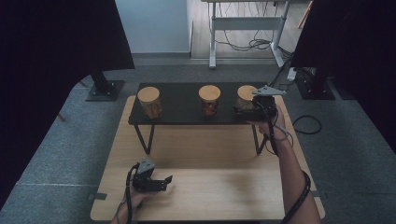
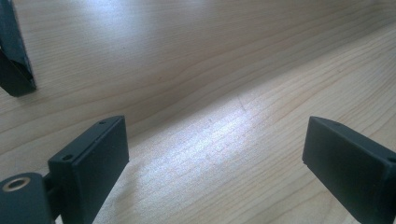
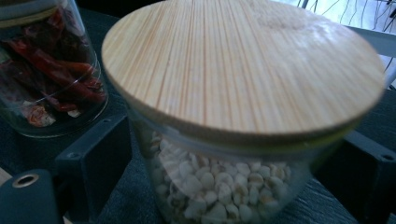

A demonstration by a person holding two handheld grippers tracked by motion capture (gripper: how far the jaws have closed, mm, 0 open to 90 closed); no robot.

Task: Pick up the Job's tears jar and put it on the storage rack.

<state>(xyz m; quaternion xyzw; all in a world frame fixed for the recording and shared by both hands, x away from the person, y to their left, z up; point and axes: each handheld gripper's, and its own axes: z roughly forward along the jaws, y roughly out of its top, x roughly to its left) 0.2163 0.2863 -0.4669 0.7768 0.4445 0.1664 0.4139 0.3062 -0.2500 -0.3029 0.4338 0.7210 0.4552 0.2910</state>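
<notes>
The right gripper [image 3: 224, 186] straddled the white-grain jar [image 3: 233, 140] on the black shelf [image 1: 182, 116], jaws part-open, apparently just off its glass. The left gripper [image 1: 159, 183] rested before that shelf, wide open, holding nothing.

chili jar [image 1: 209, 100], left jar [image 1: 150, 101], wooden table [image 1: 205, 191]

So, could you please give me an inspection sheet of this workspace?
Surface: wooden table bearing a black shelf.
Job's things: jar of white grains, lidded, at the shelf's right end.
Clutter: chilli jar at the middle and a third jar at the left, both lidded.
Grippers: right gripper open, jaws either side of the jar of white grains; left gripper open, low at the table, nothing between its jaws.
Cables: gripper cables trail along the forearms; cable loop on the floor.
Surroundings: grey carpet, white desk frame behind.
</notes>
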